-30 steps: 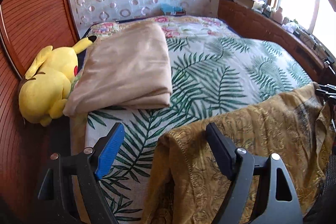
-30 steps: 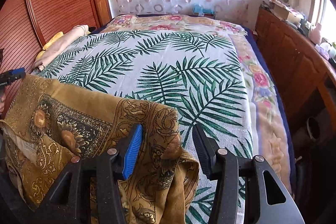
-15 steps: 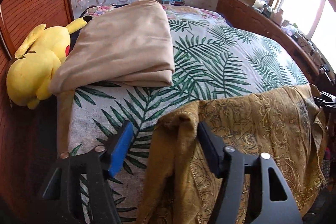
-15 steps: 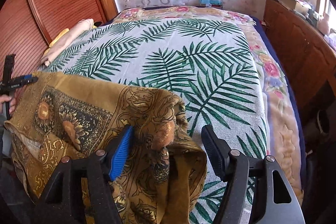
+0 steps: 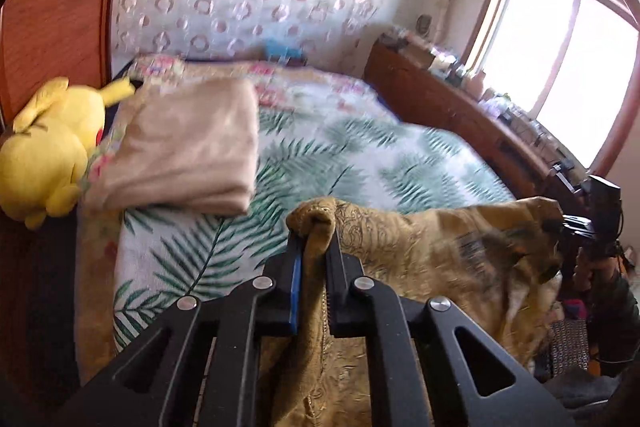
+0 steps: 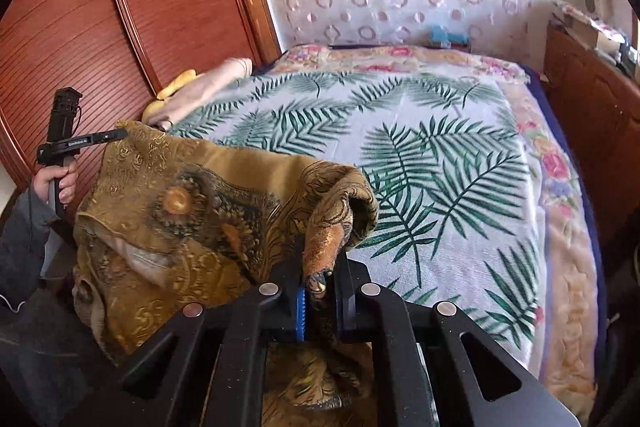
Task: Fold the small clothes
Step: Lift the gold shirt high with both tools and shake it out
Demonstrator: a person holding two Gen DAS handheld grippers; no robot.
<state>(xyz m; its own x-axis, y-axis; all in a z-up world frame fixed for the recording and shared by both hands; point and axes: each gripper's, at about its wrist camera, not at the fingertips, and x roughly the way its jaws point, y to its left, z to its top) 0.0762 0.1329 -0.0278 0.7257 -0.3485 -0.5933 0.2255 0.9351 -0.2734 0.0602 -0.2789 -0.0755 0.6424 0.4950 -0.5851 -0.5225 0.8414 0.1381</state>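
Left gripper (image 5: 313, 247) and right gripper (image 6: 322, 259) each clamped tight on a bunched corner of the mustard-gold paisley-print garment (image 6: 192, 203), held up at the near edge of the palm-leaf-patterned bed (image 6: 460, 155). Long axis runs gripper to gripper, the rest drooping (sagging mid-span). Risk: thick bunches may slip, or uneven tension skews the fold.

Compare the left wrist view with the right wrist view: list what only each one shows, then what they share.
Only the left wrist view shows the bright window, the cluttered ledge beneath it, and the whole yellow plush toy.

Only the right wrist view shows the person's hand gripping the other tool's handle, and the wooden panel at full width.

Both show the gold patterned garment, pinched by the left gripper and the right gripper, over the palm-leaf bedspread, plus the folded beige cloth.
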